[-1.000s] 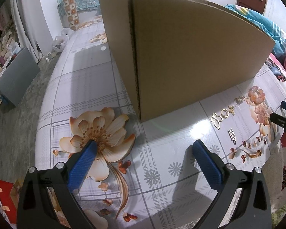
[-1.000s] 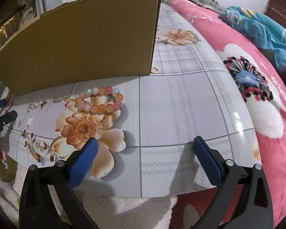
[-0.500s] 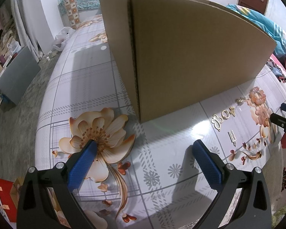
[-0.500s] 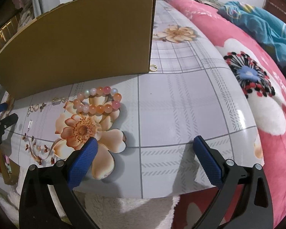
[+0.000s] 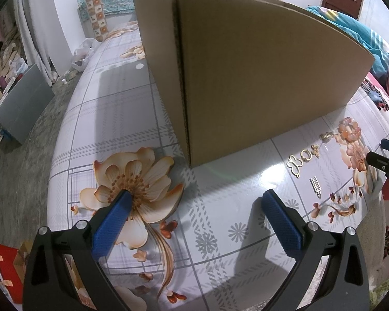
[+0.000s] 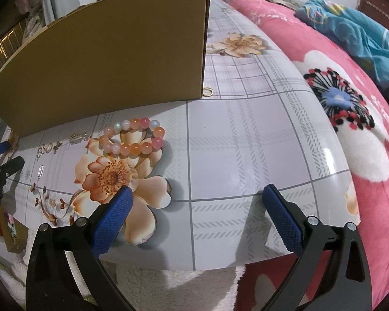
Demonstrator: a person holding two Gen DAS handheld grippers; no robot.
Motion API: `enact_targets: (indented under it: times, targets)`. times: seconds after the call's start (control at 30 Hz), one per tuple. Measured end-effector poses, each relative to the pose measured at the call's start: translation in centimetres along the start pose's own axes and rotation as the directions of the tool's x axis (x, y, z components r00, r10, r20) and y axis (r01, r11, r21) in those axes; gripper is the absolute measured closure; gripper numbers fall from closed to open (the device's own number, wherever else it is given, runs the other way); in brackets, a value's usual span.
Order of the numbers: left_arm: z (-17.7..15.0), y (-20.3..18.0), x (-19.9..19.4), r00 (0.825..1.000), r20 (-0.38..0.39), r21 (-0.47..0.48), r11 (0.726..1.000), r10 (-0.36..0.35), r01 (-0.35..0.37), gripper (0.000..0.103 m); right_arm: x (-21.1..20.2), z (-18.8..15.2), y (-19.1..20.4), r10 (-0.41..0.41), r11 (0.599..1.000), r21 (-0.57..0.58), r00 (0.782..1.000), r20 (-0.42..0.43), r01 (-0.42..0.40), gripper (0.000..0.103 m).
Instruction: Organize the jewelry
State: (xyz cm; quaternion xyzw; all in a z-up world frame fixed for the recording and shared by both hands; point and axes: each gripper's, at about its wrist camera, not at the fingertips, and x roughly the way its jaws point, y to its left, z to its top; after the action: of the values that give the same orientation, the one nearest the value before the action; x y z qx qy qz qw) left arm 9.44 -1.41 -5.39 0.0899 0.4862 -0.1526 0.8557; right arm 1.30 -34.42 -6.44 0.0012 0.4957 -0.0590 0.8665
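Note:
A pink and orange bead bracelet [image 6: 132,136] lies on the flowered tablecloth in front of a tall cardboard box [image 6: 111,59]; it also shows in the left wrist view [image 5: 350,131]. Small gold pieces lie left of it: a butterfly charm [image 5: 294,164], rings [image 5: 308,155], a bar earring [image 5: 315,185], a chain piece [image 6: 79,136]. A gold ring [image 6: 208,92] lies at the box's right corner. My left gripper [image 5: 194,202] is open and empty above the table, left of the jewelry. My right gripper [image 6: 195,198] is open and empty near the front edge, right of the bracelet.
The cardboard box [image 5: 259,72] fills the middle of the table. A pink flowered blanket [image 6: 350,108] and blue cloth [image 6: 350,26] lie to the right. The table's front edge [image 6: 220,261] drops to a white rug. A grey panel [image 5: 23,103] stands on the floor at left.
The right gripper has shifted slightly forward and left toward the bracelet. The left gripper has barely moved. Both stay open.

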Motion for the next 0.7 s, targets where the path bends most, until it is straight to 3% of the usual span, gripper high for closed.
enact_targets:
  times: [0.7]
  targets:
    - [-0.05, 0.02, -0.05, 1.0, 0.005, 0.003, 1.0, -0.002, 0.002, 0.004, 0.03, -0.23, 0.04, 0.002, 1.0, 0.001, 1.0, 0.008, -0.002, 0.008]
